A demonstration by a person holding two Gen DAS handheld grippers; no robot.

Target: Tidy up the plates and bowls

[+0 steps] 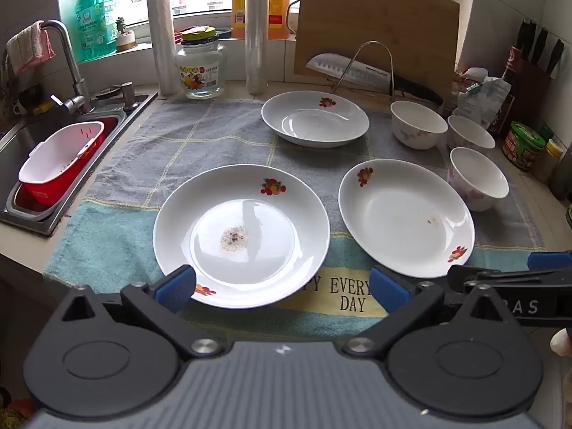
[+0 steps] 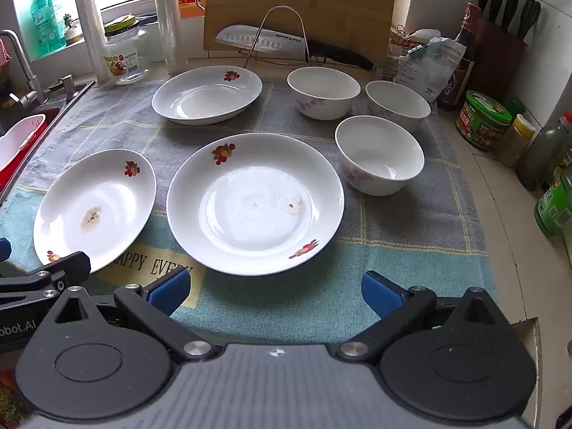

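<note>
Three white plates with fruit prints lie on a towel. The near-left plate [image 1: 241, 236] [image 2: 94, 211] carries a crumb stain, the near-right plate [image 1: 405, 212] [image 2: 255, 202] a small speck, and the far plate [image 1: 314, 118] [image 2: 207, 94] lies behind them. Three white bowls with pink flowers [image 1: 418, 123] [image 1: 470, 136] [image 1: 477, 177] stand upright at the right, also seen as bowls [image 2: 323, 93] [image 2: 397, 105] [image 2: 379, 153]. My left gripper [image 1: 282, 287] hovers open over the near edge of the stained plate. My right gripper [image 2: 275, 293] is open just short of the near-right plate, nothing between its pads.
A sink [image 1: 21, 164] with a red-and-white colander lies at the left. Behind the towel [image 1: 214, 136] stand a glass jar [image 1: 202, 68], rolls, a cutting board [image 1: 375, 25] and a knife on a wire rack. Bottles and tins [image 2: 482, 119] line the right wall.
</note>
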